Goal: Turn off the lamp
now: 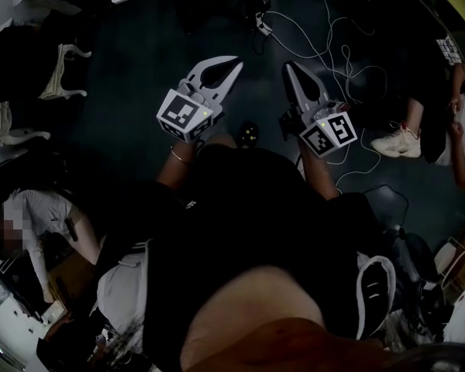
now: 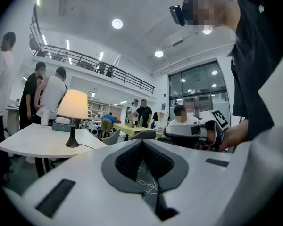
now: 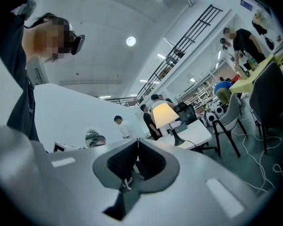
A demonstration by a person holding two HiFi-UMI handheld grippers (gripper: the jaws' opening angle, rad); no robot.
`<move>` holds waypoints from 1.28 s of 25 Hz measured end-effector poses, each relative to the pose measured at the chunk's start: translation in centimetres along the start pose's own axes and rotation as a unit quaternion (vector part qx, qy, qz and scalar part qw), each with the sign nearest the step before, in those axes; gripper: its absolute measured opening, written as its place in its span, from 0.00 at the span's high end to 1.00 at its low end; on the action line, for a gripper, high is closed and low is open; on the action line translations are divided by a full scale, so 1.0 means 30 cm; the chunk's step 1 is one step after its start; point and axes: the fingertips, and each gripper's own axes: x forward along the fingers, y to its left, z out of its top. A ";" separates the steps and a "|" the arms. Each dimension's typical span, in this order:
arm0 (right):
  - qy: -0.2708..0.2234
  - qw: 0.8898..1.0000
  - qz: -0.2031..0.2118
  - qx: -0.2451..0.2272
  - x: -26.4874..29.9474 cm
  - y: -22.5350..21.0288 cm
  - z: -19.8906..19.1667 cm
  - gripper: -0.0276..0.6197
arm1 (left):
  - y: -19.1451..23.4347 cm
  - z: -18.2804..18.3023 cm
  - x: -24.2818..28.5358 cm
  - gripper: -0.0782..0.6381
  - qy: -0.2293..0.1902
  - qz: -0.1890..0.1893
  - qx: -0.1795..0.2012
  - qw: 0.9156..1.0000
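Left hand-held gripper and right hand-held gripper closed on nothing; lit table lamp stands on white counter, well apart

White left gripper at 11 o'clock and right gripper at 1 o'clock, with dark ribbed inner pads. Marker cubes patterned in black-and-white squares. Black top; thin bracelet at left wrist.

counter: white, rounded edge | on it: lamp upright and lit, its cord trailing over the top, box just behind lamp | floor: dark, loose white cables
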 end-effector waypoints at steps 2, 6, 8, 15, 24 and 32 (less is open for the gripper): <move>0.003 1.000 -0.002 0.002 0.005 -0.013 -0.004 0.96 | 0.009 0.002 0.009 0.88 0.003 0.002 0.004 1.000; 0.004 1.000 -0.008 0.006 0.011 -0.038 -0.009 0.96 | 0.037 -0.004 0.023 0.88 0.006 0.007 -0.003 1.000; 0.004 1.000 -0.011 0.007 0.022 -0.044 -0.008 0.96 | 0.053 -0.013 0.027 0.88 0.014 0.007 -0.002 1.000; 0.002 1.000 -0.028 0.007 0.096 -0.071 -0.012 0.96 | 0.144 0.001 0.054 0.88 0.020 -0.003 -0.017 1.000; -0.005 0.999 -0.052 -0.003 0.227 -0.124 -0.027 0.95 | 0.289 -0.026 0.121 0.88 0.047 -0.030 -0.008 0.998; -0.013 0.995 -0.095 -0.002 0.346 -0.210 -0.030 0.95 | 0.430 -0.025 0.225 0.88 0.059 -0.070 -0.011 0.996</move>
